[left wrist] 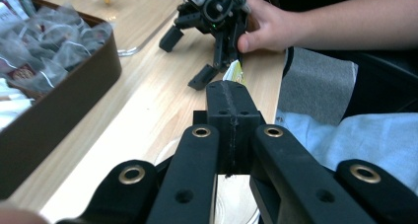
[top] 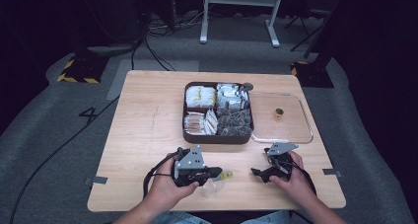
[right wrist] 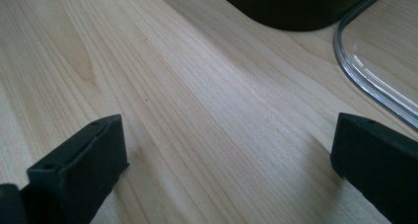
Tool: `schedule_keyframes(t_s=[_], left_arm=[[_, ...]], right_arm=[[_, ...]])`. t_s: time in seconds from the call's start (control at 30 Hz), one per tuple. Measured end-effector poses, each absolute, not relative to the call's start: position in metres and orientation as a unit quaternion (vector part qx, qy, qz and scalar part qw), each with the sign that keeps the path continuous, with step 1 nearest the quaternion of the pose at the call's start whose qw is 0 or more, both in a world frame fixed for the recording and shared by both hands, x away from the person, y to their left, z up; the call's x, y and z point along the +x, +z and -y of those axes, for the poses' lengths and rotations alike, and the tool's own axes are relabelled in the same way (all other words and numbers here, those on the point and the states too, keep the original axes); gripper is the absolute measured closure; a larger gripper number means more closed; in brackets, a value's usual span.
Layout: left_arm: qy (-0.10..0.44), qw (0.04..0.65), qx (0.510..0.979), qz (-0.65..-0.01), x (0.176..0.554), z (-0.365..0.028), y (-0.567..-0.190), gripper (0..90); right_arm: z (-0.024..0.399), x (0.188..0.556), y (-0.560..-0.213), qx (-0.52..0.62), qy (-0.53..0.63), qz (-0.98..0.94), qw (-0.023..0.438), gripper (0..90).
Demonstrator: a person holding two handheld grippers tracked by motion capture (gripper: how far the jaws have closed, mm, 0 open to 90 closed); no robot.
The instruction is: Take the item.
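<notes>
My left gripper [top: 220, 173] is shut on a small yellow packet [top: 226, 175] near the table's front edge. In the left gripper view the packet's yellow-white tip [left wrist: 235, 74] pokes out past the closed fingertips [left wrist: 231, 93]. A clear plastic cup [top: 212, 188] stands just below the gripper, and its rim and base [left wrist: 235, 204] show under the jaws. My right gripper [top: 261, 162] rests on the table to the right, jaws wide open with nothing between them [right wrist: 226, 155]. It also appears across from the left one [left wrist: 186, 58], held by a hand.
A brown four-compartment box [top: 217, 137] of tea bags and packets sits mid-table, its dark wall [left wrist: 59, 110] close on the left. Its clear lid [top: 305, 130] lies flat to the right with a small gold knob [top: 279, 114]. Bare wood [right wrist: 197, 86] lies ahead of the right gripper.
</notes>
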State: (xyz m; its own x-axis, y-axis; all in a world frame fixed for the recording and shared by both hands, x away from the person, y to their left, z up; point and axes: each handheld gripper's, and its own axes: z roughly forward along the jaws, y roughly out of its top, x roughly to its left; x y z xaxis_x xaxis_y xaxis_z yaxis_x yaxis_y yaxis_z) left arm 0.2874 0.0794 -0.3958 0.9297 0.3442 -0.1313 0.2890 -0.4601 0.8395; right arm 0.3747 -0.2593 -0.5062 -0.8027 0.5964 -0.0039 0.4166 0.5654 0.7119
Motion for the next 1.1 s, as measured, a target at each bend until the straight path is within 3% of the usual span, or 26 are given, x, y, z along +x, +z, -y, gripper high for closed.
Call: schedule_keyframes(t_s=[0.57,0.63,0.77,0.97,1.1], left_arm=[[0.022,0.489,0.849,-0.196,0.286,-0.081,-0.406,89.1],[0.023,0.491,0.847,-0.199,0.286,-0.082,-0.405,76.5],[0.027,0.486,0.850,-0.202,0.288,-0.085,-0.405,65.8],[0.042,0.481,0.850,-0.209,0.290,-0.086,-0.405,57.5],[0.091,0.460,0.856,-0.217,0.297,-0.084,-0.404,41.1]], right_arm=[[0.259,0.375,-0.506,0.290,0.366,-0.876,0.122,0.6],[0.259,0.375,-0.506,0.290,0.366,-0.876,0.122,0.6],[0.259,0.375,-0.506,0.290,0.366,-0.876,0.122,0.6],[0.259,0.375,-0.506,0.290,0.366,-0.876,0.122,0.6],[0.259,0.374,-0.506,0.288,0.365,-0.877,0.122,0.7]])
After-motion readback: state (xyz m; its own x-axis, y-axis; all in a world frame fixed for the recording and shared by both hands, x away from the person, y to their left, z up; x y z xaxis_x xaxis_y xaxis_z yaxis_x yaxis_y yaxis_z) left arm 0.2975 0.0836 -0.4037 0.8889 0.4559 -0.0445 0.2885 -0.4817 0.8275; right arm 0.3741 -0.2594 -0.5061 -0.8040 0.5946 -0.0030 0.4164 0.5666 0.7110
